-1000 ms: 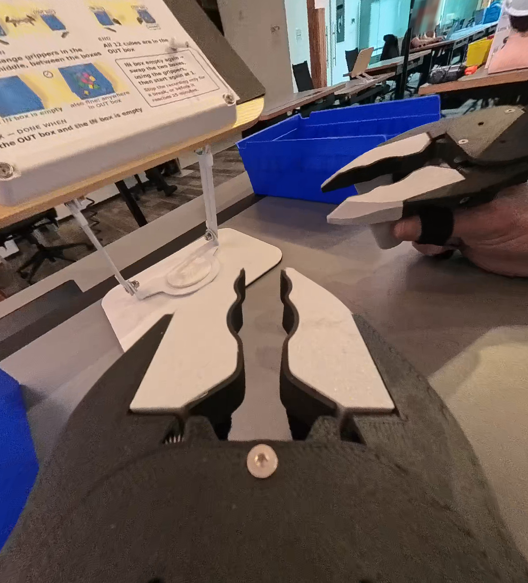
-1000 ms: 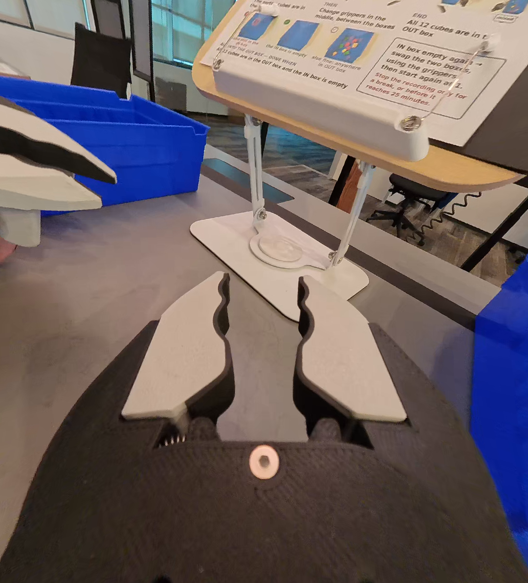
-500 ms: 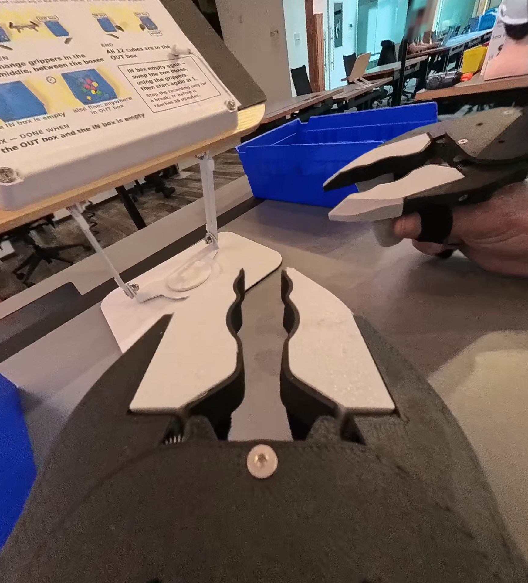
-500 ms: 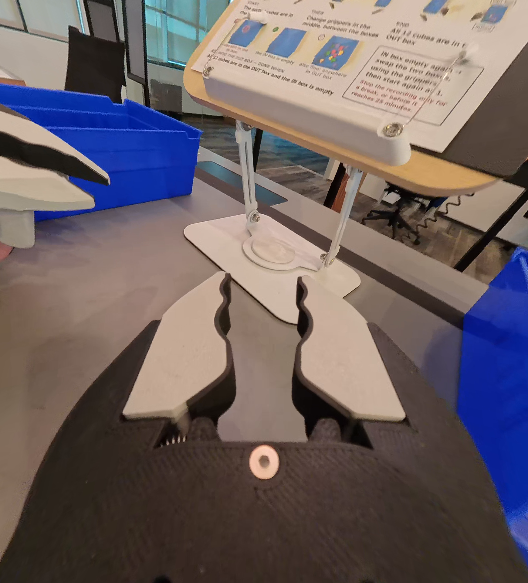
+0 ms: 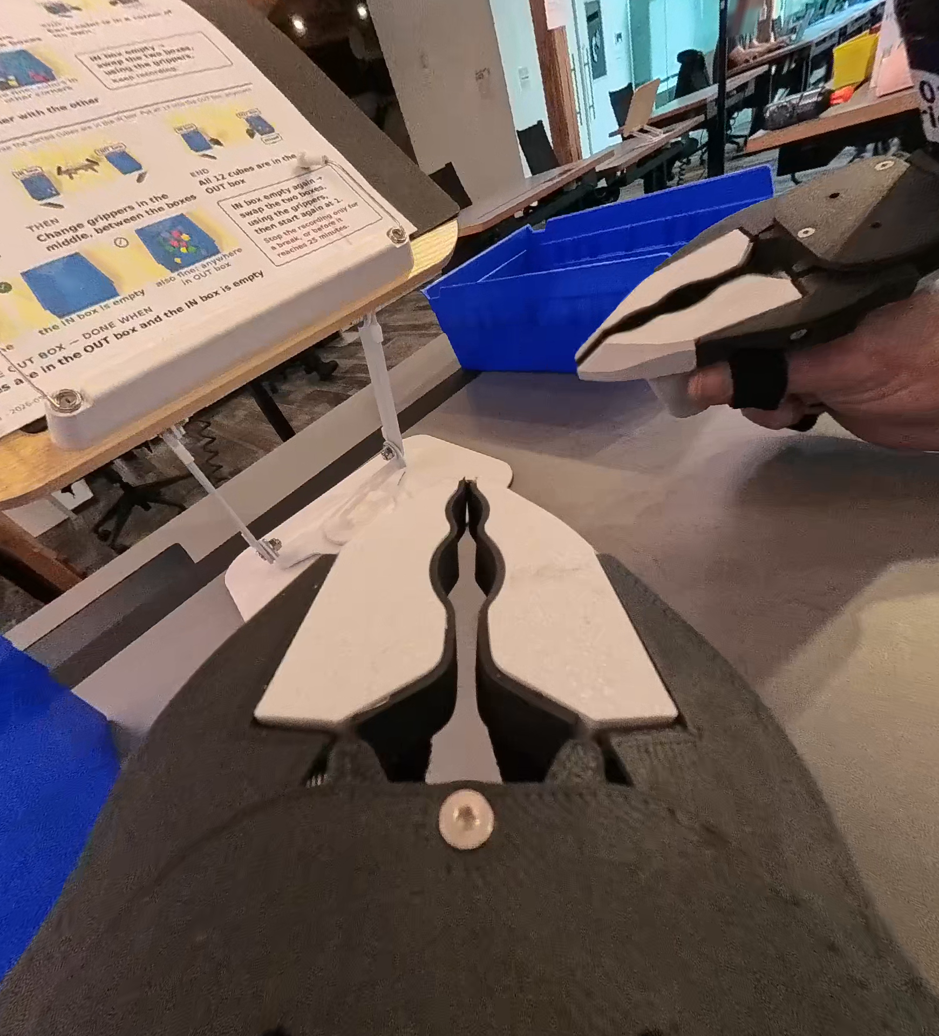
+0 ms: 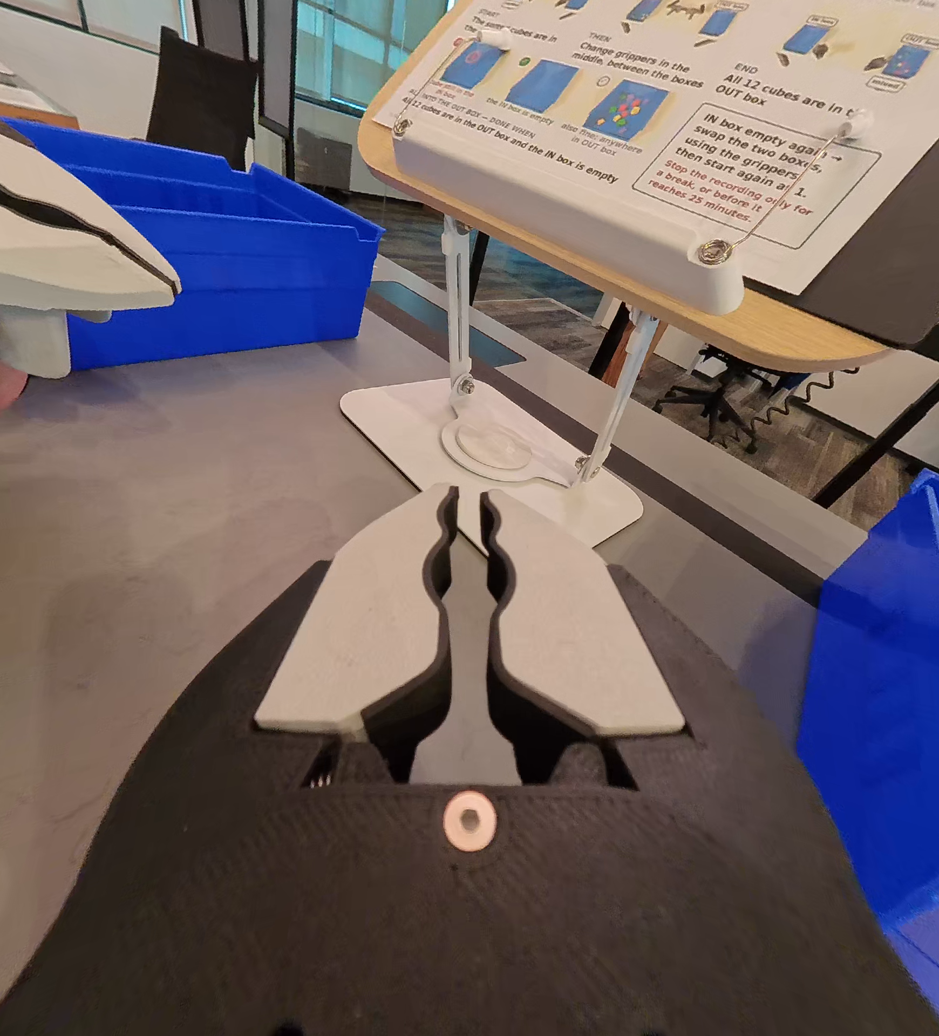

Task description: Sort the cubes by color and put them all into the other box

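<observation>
No cubes show in either view. My left gripper [image 5: 467, 496] is shut and empty, its tips touching, low over the grey table [image 5: 652, 504]. My right gripper [image 6: 469, 496] is shut down to a sliver of a gap and holds nothing. It also shows in the left wrist view [image 5: 588, 359], held in a hand, tips together. The left gripper shows at the left edge of the right wrist view [image 6: 167, 291]. One blue box [image 5: 540, 303] stands behind the right gripper. The other blue box [image 6: 904, 673] sits close on the right wrist view's right side. Their insides are hidden.
A white stand base [image 6: 400, 415] rests on the table just beyond both grippers and carries a tilted instruction board [image 5: 175, 224] overhead. The second blue box also shows at the lower left of the left wrist view [image 5: 7, 785]. Office desks and chairs lie beyond the table edge. Left tips to right tips: about 12 cm.
Both grippers have closed from open to shut. Both views have tilted so the instruction board sits lower and closer. The grippers stay facing each other between the boxes.
</observation>
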`<state>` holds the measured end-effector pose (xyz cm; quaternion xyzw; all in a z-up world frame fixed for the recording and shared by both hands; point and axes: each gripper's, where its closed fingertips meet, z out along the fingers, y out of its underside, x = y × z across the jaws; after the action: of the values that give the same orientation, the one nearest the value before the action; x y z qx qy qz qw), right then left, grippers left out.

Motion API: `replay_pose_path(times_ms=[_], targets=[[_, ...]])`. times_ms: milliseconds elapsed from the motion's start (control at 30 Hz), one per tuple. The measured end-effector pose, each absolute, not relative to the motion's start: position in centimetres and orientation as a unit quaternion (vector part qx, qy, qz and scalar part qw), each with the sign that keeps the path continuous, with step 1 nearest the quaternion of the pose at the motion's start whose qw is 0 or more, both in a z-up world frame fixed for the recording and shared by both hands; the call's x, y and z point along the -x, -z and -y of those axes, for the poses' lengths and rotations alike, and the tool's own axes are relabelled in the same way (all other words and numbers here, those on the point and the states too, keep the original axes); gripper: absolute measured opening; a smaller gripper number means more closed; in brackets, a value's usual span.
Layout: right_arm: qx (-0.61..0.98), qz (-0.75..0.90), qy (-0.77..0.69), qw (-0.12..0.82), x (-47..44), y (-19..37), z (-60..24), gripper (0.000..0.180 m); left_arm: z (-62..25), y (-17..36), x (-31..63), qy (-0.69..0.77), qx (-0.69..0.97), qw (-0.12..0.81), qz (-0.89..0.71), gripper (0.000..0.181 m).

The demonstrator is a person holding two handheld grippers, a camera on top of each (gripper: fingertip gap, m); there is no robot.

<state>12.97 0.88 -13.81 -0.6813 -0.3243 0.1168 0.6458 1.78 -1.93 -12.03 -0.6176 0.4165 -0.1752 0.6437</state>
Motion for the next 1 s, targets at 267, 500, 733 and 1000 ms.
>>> replay_pose_path(times_ms=[267, 500, 733, 1000], targets=[[0.69, 0.327, -0.127, 0.634, -12.9, 14.5, -1.1, 0.015, 2.1, 13.4, -2.7, 0.204, 0.631, 0.613, -0.43, 0.0], [0.703, 0.305, -0.143, 0.626, -13.6, 14.9, -1.6, 0.013, 1.9, 13.3, -2.1, 0.214, 0.638, 0.608, -0.421, 0.0], [0.704, 0.309, -0.149, 0.621, -13.4, 15.0, -1.5, 0.006, 2.5, 11.8, -2.0, 0.214, 0.627, 0.621, -0.419, 0.0], [0.7, 0.319, -0.153, 0.62, -12.9, 14.9, -1.2, 0.0, 4.5, 3.1, 4.8, 0.174, 0.577, 0.7, -0.382, 0.0]])
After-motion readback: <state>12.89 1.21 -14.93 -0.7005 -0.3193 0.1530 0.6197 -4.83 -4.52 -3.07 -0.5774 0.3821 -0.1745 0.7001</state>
